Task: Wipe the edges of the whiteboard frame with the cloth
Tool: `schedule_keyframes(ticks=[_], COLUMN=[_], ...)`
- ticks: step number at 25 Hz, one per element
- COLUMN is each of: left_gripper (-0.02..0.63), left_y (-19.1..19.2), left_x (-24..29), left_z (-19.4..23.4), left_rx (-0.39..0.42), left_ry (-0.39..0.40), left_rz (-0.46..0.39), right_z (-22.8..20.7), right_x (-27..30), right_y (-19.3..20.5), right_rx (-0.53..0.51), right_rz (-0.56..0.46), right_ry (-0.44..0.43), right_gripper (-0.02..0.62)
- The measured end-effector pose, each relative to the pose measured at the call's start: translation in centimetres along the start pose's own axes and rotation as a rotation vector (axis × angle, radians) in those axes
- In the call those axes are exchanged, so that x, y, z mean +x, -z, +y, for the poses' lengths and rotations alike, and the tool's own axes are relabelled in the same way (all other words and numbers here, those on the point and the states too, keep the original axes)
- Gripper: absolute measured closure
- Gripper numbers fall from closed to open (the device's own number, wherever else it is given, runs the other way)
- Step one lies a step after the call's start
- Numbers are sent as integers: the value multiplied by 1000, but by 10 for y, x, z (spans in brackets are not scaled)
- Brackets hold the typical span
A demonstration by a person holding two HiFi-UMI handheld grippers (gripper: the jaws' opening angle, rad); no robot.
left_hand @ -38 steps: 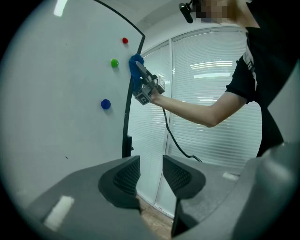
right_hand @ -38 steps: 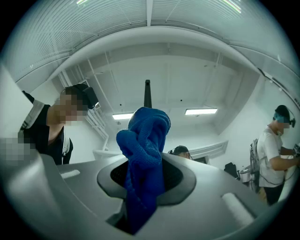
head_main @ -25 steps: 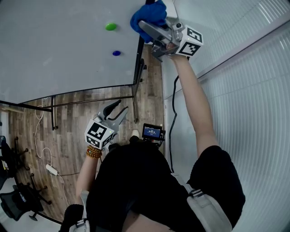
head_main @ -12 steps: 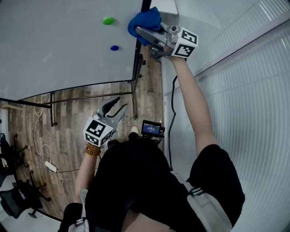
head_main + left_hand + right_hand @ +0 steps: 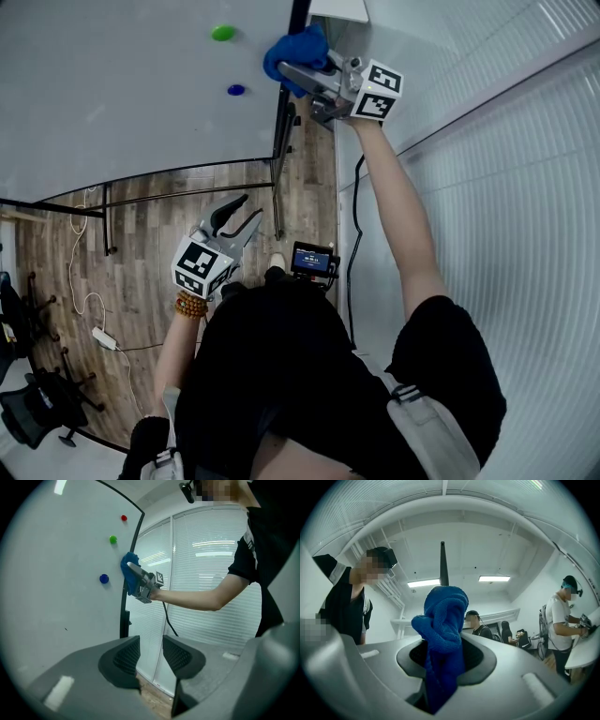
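The whiteboard [image 5: 112, 84] fills the upper left of the head view, with its black frame edge [image 5: 284, 112] running down its right side. A blue cloth [image 5: 295, 52] is bunched against that edge near the top. My right gripper [image 5: 298, 67] has the cloth between its pads, and its jaws are opening a little. In the right gripper view the cloth [image 5: 443, 616] stands up between the jaws, with the black frame bar [image 5: 443, 564] behind it. My left gripper [image 5: 249, 208] hangs low over the floor, open and holding nothing. It looks up at the cloth [image 5: 127, 566] on the frame [image 5: 125, 611].
Green [image 5: 223, 33] and blue [image 5: 235, 90] magnets stick to the board near the frame, and a red one [image 5: 123, 518] higher up. Blinds [image 5: 525, 187] close the right side. A small screen [image 5: 313, 259], cables [image 5: 89, 309] and office chairs [image 5: 37, 412] are on the wooden floor. People stand behind the board.
My right gripper and the cloth have slid a little up and to the left along the frame edge. The left gripper has stayed in about the same place.
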State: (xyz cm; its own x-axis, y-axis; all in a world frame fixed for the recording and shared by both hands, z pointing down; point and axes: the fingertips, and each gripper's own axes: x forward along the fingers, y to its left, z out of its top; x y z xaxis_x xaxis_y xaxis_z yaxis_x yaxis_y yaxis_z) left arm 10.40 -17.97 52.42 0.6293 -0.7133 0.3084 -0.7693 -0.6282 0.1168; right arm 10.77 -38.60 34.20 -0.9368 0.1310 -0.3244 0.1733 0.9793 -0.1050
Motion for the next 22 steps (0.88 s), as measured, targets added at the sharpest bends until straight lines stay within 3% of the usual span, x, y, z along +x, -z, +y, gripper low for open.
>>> schedule_keyframes(ticks=[14,22], left_gripper=[353,353], left_y=[-23,-29], left_x=[-10,-8], left_z=[3,10], left_rx=[-17,-20], left_ry=[5,15], left_rz=[2,1], right_z=[-16,-32], right_x=[-6,-16], right_y=[17,28], right_rx=[31,-19], right_rz=[72,124], right_ry=[87,214], right_gripper=[445,433])
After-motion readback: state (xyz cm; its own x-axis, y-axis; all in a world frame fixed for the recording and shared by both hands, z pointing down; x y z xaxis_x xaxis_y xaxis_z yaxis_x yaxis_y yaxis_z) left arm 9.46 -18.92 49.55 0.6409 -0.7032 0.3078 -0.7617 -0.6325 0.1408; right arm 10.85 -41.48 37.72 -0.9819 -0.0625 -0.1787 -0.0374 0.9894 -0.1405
